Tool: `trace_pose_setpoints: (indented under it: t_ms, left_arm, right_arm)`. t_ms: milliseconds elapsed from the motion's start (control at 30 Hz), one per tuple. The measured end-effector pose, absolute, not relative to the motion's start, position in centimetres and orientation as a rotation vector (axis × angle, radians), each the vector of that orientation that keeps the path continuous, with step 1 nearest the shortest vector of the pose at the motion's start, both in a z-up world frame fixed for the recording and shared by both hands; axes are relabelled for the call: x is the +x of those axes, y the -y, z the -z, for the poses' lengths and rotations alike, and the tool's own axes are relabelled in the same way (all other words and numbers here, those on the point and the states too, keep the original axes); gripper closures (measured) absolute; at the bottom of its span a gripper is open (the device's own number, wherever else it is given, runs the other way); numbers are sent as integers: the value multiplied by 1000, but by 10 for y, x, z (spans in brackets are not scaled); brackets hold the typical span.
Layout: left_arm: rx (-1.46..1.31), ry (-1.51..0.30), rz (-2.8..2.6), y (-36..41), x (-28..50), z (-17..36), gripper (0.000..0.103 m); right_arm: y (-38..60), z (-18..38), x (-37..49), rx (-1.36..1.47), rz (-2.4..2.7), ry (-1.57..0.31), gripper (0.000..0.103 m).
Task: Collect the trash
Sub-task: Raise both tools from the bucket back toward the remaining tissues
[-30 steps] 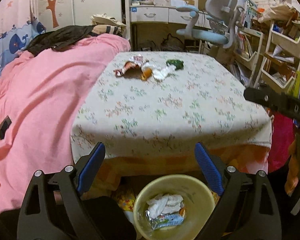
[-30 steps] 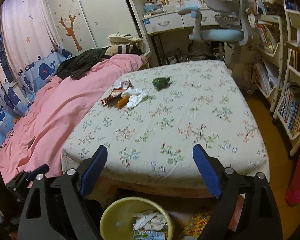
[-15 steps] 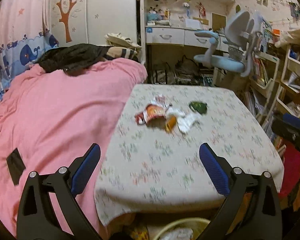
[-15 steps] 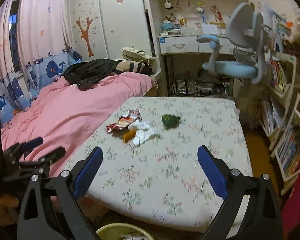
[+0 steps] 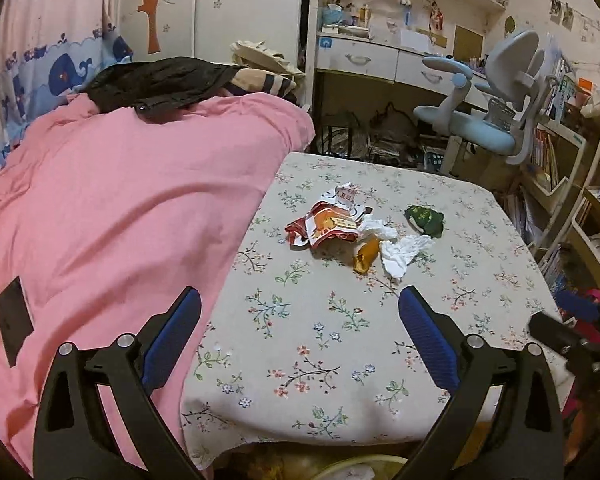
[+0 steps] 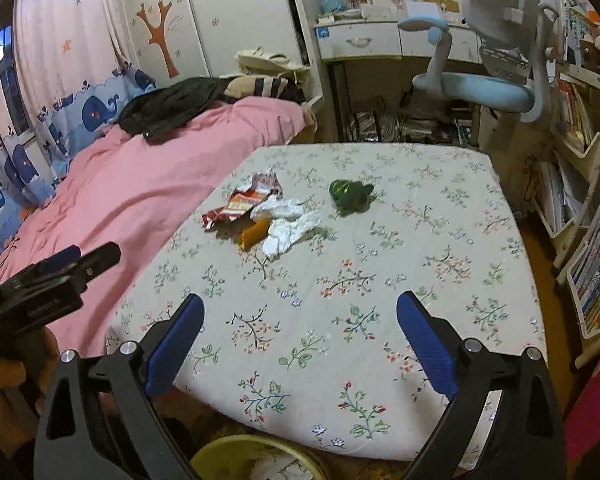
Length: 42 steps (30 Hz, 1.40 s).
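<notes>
Trash lies in a cluster mid-table on the floral cloth (image 5: 320,344): a red-orange snack wrapper (image 5: 324,226), white crumpled tissues (image 5: 400,250), an orange wrapper (image 5: 366,258) and a green crumpled wrapper (image 5: 425,219). The same shows in the right wrist view: snack wrapper (image 6: 240,204), tissues (image 6: 286,226), orange wrapper (image 6: 254,234), green wrapper (image 6: 350,194). My left gripper (image 5: 300,336) is open and empty, over the table's near edge. My right gripper (image 6: 300,334) is open and empty, also short of the trash. A yellow bin (image 6: 256,458) with trash sits below the table's front edge.
A pink bed (image 5: 112,216) adjoins the table's left side, with a black jacket (image 5: 160,84) on it. A blue-grey desk chair (image 5: 496,120) and desk stand behind. Bookshelves (image 6: 584,184) line the right. The left gripper's body shows at the right wrist view's left edge (image 6: 44,284).
Both grippers have risen from over the bin and moved forward toward the table top; the bin has dropped to the bottom edge of both views. Both stay open and empty.
</notes>
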State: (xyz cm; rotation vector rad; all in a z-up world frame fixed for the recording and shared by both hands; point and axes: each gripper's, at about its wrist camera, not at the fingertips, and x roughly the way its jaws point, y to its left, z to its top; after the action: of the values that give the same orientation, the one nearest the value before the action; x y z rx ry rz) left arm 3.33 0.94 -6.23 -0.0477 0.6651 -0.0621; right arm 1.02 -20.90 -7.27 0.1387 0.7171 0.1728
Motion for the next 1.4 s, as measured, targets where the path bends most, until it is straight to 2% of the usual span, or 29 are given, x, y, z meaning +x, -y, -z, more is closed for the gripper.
trace_pose_setpoints:
  t_ms: [367, 1133, 1333, 1400]
  left_arm:
    - [-90, -683, 48, -16, 34, 64, 8]
    - [-174, -745, 47, -23, 62, 65, 7]
    - [-181, -761, 47, -25, 74, 66, 7]
    - [-177, -764, 44, -26, 78, 66, 8]
  right_arm:
    - [196, 78, 18, 96, -189, -741, 10]
    - [158, 122, 137, -28, -189, -847, 10]
    - [157, 139, 162, -40, -190, -901, 21]
    - [157, 143, 167, -43, -194, -919, 31]
